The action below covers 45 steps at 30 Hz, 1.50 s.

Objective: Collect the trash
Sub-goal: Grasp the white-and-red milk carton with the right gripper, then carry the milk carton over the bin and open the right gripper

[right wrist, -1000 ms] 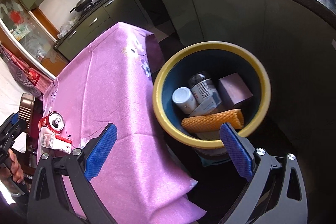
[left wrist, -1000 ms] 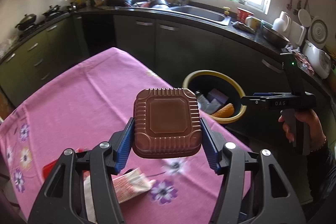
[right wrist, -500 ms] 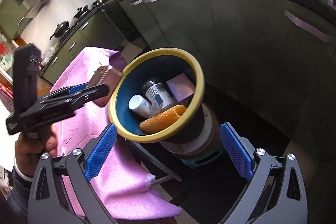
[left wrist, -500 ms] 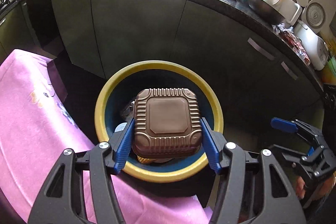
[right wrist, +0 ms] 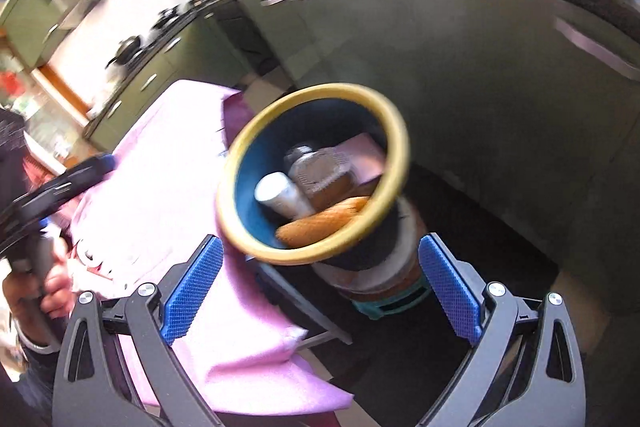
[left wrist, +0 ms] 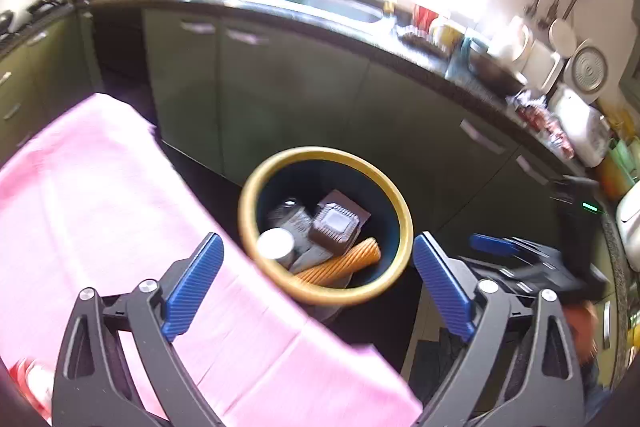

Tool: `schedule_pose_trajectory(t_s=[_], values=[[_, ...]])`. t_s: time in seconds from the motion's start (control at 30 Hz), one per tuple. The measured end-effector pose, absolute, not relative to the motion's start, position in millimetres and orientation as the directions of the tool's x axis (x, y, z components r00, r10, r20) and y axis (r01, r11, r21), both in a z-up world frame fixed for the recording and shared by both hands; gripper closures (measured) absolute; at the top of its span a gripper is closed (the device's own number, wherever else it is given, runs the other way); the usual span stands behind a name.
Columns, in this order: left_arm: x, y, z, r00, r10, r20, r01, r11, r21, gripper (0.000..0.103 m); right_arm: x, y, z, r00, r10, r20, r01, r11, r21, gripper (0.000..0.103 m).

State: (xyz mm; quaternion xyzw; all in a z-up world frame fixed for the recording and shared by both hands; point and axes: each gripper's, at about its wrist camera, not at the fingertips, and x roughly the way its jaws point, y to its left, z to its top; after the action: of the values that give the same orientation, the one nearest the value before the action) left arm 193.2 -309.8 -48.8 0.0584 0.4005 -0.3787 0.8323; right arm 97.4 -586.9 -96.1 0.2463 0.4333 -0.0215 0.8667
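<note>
We are dropping the brown ribbed square plastic container (left wrist: 335, 227) into the yellow-rimmed round bin (left wrist: 392, 199).
Our left gripper (left wrist: 318, 281), pinching it half a second ago, is now hanging spread; the right gripper (right wrist: 320, 281) is also spread; more trash is waiting at the pink-clothed desk (left wrist: 100, 211) near corner.

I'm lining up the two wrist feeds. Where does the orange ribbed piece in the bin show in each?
Left wrist: the orange ribbed piece lies low in the bin, between the open blue fingers.
Right wrist: it lies against the near rim, lower centre.
Shared landmark: the bin's yellow rim.
</note>
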Motion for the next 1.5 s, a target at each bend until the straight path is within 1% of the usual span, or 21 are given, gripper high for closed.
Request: schedule_pose_trajectory(t_s=[0.13, 0.27, 0.33, 0.4, 0.47, 0.63, 0.7, 0.77, 0.8, 0.83, 0.87, 0.9, 1.0, 1.03, 1.07, 1.23, 1.5], values=[[159, -233, -20, 0.507, -0.568, -0.648, 0.632, 0.756, -0.168, 0.007, 123, -545, -94, 0.600, 0.278, -0.750, 0.090, 0.908, 0.409, 0.006], [130, -152, -4, 0.613, -0.508, -0.605, 0.531, 0.832, -0.161, 0.007, 148, -474, -85, 0.539, 0.421, -0.730, -0.181, 0.904, 0.388, 0.006], [116, -117, -1, 0.662, -0.457, -0.594, 0.471, 0.870, -0.144, 0.007, 156, -435, -80, 0.502, 0.471, -0.725, -0.326, 0.880, 0.346, 0.006], [107, -86, -1, 0.701, -0.403, -0.588, 0.411, 0.902, -0.129, 0.007, 162, -396, -76, 0.461, 0.507, -0.729, -0.459, 0.839, 0.293, 0.006], [99, -61, -4, 0.716, -0.375, -0.589, 0.368, 0.920, -0.137, 0.007, 167, -359, -72, 0.398, 0.572, -0.717, -0.595, 0.756, 0.273, 0.006], [84, -22, -16, 0.720, -0.344, -0.602, 0.299, 0.937, -0.178, 0.007, 185, -294, -79, 0.281, 0.617, -0.735, -0.761, 0.610, 0.220, 0.006], [81, -15, -21, 0.718, -0.339, -0.608, 0.284, 0.940, -0.189, 0.007, 194, -270, -89, 0.241, 0.604, -0.760, -0.790, 0.576, 0.208, 0.009], [80, -10, -25, 0.712, -0.338, -0.615, 0.271, 0.941, -0.203, 0.007, 199, -256, -97, 0.205, 0.597, -0.776, -0.808, 0.550, 0.209, 0.016], [78, -8, -28, 0.710, -0.338, -0.617, 0.267, 0.941, -0.208, 0.007, 200, -249, -102, 0.189, 0.594, -0.782, -0.816, 0.538, 0.212, 0.017], [77, -6, -30, 0.709, -0.337, -0.620, 0.262, 0.941, -0.212, 0.007, 201, -244, -105, 0.178, 0.590, -0.787, -0.822, 0.529, 0.211, 0.020], [77, -5, -31, 0.707, -0.338, -0.622, 0.260, 0.941, -0.216, 0.007, 201, -239, -107, 0.168, 0.589, -0.790, -0.827, 0.521, 0.212, 0.026], [77, -5, -33, 0.704, -0.339, -0.624, 0.260, 0.941, -0.218, 0.007, 204, -236, -110, 0.156, 0.590, -0.792, -0.830, 0.514, 0.218, 0.029], [77, -6, -35, 0.698, -0.339, -0.630, 0.262, 0.941, -0.217, 0.007, 204, -229, -115, 0.142, 0.591, -0.794, -0.834, 0.503, 0.226, 0.044], [77, -7, -36, 0.697, -0.339, -0.632, 0.263, 0.941, -0.215, 0.007, 205, -227, -116, 0.139, 0.593, -0.793, -0.834, 0.502, 0.230, 0.057], [78, -8, -36, 0.696, -0.339, -0.633, 0.264, 0.941, -0.214, 0.007, 204, -227, -117, 0.135, 0.597, -0.791, -0.833, 0.500, 0.236, 0.062], [77, -9, -36, 0.696, -0.340, -0.632, 0.267, 0.940, -0.212, 0.007, 194, -239, -112, 0.142, 0.627, -0.766, -0.823, 0.504, 0.261, 0.067], [80, -9, -37, 0.690, -0.343, -0.637, 0.270, 0.939, -0.213, 0.007, 162, -284, -93, 0.207, 0.649, -0.732, -0.763, 0.575, 0.295, 0.067]])
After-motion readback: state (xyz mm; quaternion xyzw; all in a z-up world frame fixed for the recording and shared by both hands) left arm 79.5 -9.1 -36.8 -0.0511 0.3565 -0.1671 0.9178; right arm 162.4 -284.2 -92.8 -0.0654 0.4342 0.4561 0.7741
